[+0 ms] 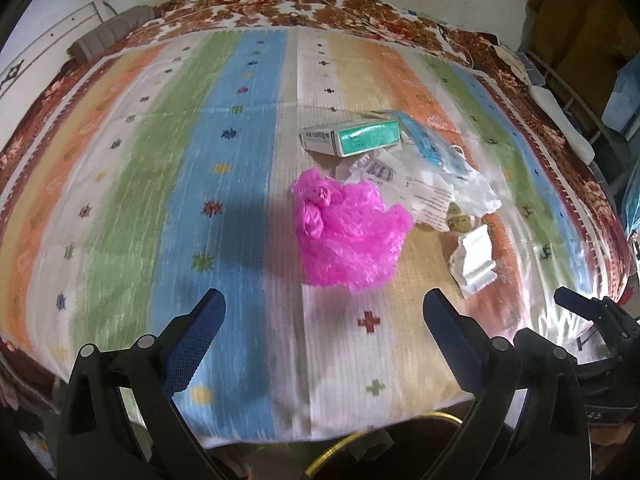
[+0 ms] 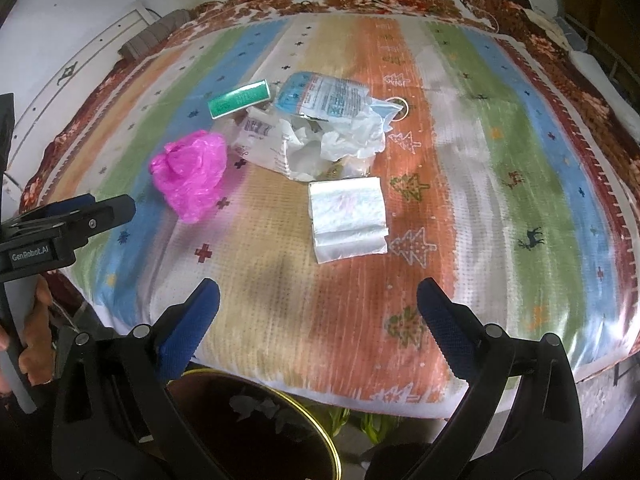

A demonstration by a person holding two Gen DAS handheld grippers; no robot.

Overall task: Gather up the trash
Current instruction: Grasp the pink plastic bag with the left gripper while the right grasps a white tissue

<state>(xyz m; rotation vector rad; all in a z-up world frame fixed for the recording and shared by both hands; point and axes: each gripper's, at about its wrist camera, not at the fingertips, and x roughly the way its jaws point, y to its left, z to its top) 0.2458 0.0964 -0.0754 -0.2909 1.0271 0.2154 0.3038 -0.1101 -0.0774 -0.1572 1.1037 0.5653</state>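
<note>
Your left tongs are hanging spread wide, gripping nothing, over the near edge of the bed. Your right tongs are hanging spread the same way and empty, also over the near edge, to the right of the left pair.

Trash is lying mid-bed on the striped cover:
- Crumpled pink plastic bag, just beyond the left tongs, left side of the pile.
- Folded white tissue, lying nearest the right tongs, slightly apart from the heap.
- Crumpled white paper and wrappers, sitting in the middle, touching the pink bag's far right side.
- Green-and-white box, lying flat at the far left of the pile.
- Blue-printed clear packet, lying far right of the box, overlapping the crumpled paper.

A dark bin with a gold rim is sitting below the near bed edge, between and under your right tongs. Your hand is showing at the left edge of the right wrist view, holding the left tool's handle.
</note>
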